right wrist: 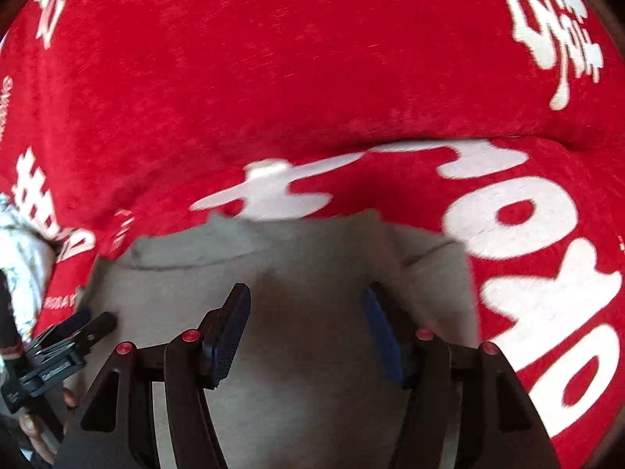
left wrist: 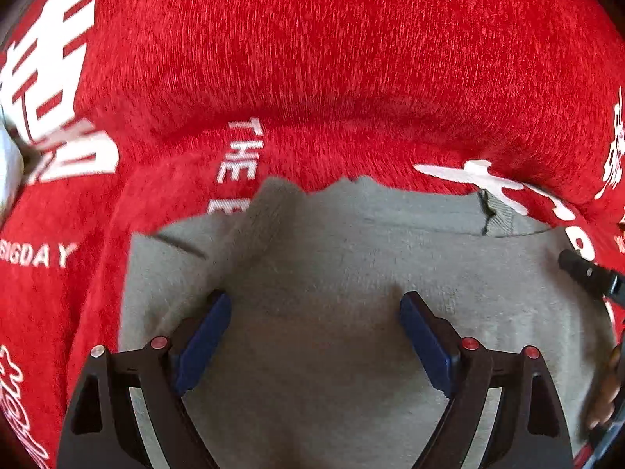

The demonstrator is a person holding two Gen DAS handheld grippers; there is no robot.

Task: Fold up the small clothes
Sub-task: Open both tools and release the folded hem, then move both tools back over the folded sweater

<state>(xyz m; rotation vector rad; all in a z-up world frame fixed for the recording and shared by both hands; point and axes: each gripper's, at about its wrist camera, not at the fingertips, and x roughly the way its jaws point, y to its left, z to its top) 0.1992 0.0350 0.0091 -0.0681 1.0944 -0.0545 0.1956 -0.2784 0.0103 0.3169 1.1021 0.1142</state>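
A small grey garment (left wrist: 336,258) lies flat on a red cloth with white lettering (left wrist: 312,58). It also shows in the right wrist view (right wrist: 297,250), with its neckline at the far edge. My left gripper (left wrist: 315,305) is open, its blue pads close above the grey fabric and holding nothing. My right gripper (right wrist: 306,297) is open too, just above the same garment. The right gripper's tip (left wrist: 586,273) shows at the right edge of the left wrist view. The left gripper (right wrist: 78,328) shows at the lower left of the right wrist view.
The red cloth (right wrist: 312,78) covers the whole surface and has a raised fold beyond the garment. A white patterned item (right wrist: 23,242) lies at the left edge; it also shows in the left wrist view (left wrist: 8,164).
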